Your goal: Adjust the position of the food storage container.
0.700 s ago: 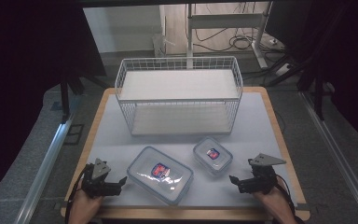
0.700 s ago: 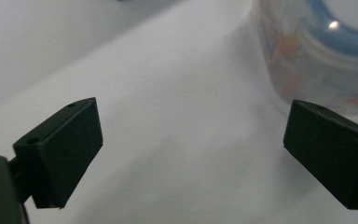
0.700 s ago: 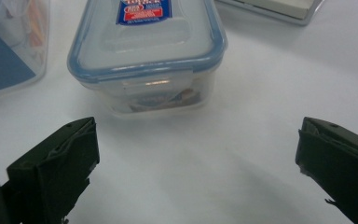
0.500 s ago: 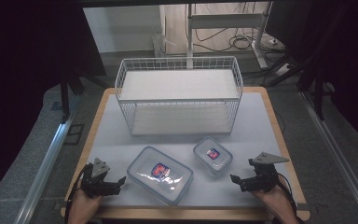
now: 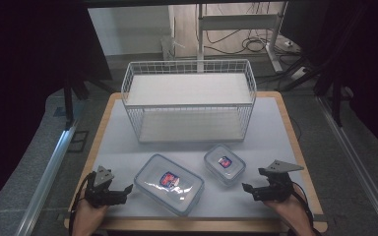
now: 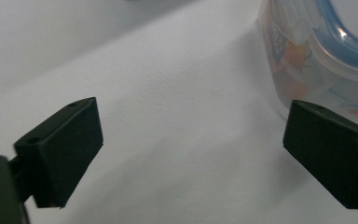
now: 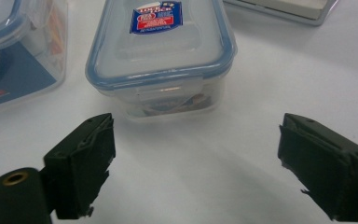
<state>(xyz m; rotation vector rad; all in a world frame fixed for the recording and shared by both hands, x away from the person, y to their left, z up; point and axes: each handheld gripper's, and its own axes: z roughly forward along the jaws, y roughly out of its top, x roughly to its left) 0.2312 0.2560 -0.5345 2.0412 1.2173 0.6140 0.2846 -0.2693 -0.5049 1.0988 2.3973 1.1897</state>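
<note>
The left hand-held gripper (image 5: pixel 125 189) sits wide open, left of the big box (image 5: pixel 169 183). To the right of the big box is the small box (image 5: pixel 224 164). The wire basket (image 5: pixel 189 101) stands behind it on the bench (image 5: pixel 113 147). The right hand-held gripper (image 5: pixel 246 188) is open too, right of the big box, near the small one.

Grey floor (image 5: pixel 39 162), dark curtains (image 5: pixel 24 54) around

A white wire basket (image 5: pixel 189 101) stood at the table's (image 5: pixel 280 128) far side. Nearer sat a large clear lidded container (image 5: pixel 169 183), with a smaller one (image 5: pixel 224 163) just beside it.
</note>
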